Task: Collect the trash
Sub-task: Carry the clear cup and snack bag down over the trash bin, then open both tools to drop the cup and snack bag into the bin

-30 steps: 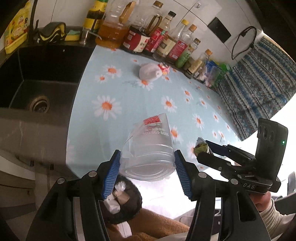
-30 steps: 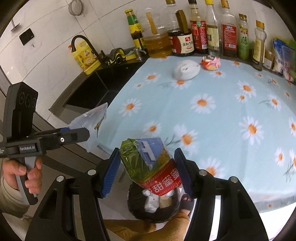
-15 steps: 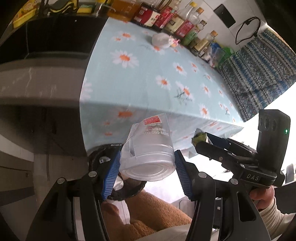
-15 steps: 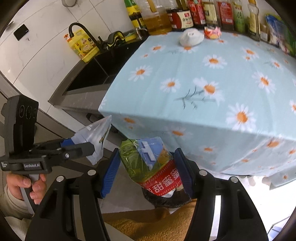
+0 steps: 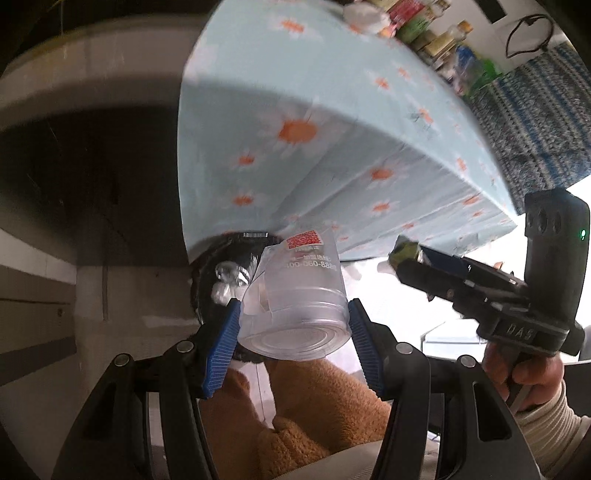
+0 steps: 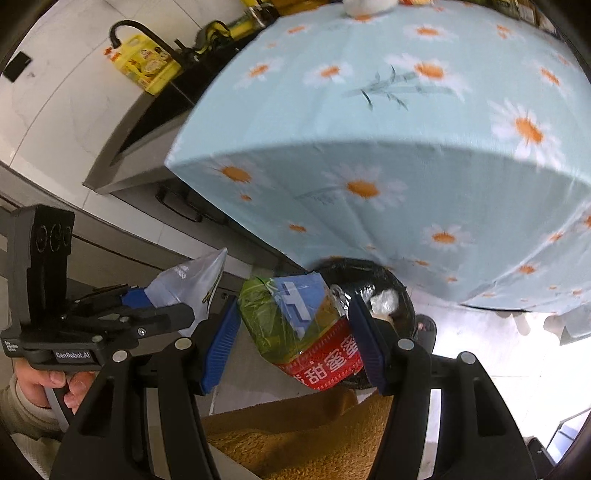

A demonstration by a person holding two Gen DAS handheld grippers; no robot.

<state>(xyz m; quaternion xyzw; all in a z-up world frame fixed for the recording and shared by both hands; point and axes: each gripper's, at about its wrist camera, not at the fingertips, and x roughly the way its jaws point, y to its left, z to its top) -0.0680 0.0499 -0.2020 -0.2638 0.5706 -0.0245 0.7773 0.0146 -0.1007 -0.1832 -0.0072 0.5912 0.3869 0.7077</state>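
Note:
My left gripper (image 5: 293, 325) is shut on a crumpled clear plastic cup (image 5: 295, 302) with a red label, held just in front of a black-lined trash bin (image 5: 221, 273) below the table edge. My right gripper (image 6: 295, 328) is shut on a green, blue and red snack wrapper (image 6: 295, 321), held above the same bin (image 6: 373, 291), which holds foil and white scraps. The left gripper with its cup (image 6: 192, 280) shows at the left of the right wrist view. The right gripper with its wrapper (image 5: 404, 253) shows at the right of the left wrist view.
The table with a daisy-print blue cloth (image 6: 388, 122) overhangs the bin. A white crumpled item (image 6: 369, 5) and sauce bottles (image 5: 417, 26) sit at its far side. A dark sink counter (image 6: 147, 122) is to the left. My brown-clad legs (image 5: 314, 406) are below the grippers.
Both grippers have dropped below the table edge and tilted downward toward the bin, each keeping its hold. The tabletop has slid up in both views.

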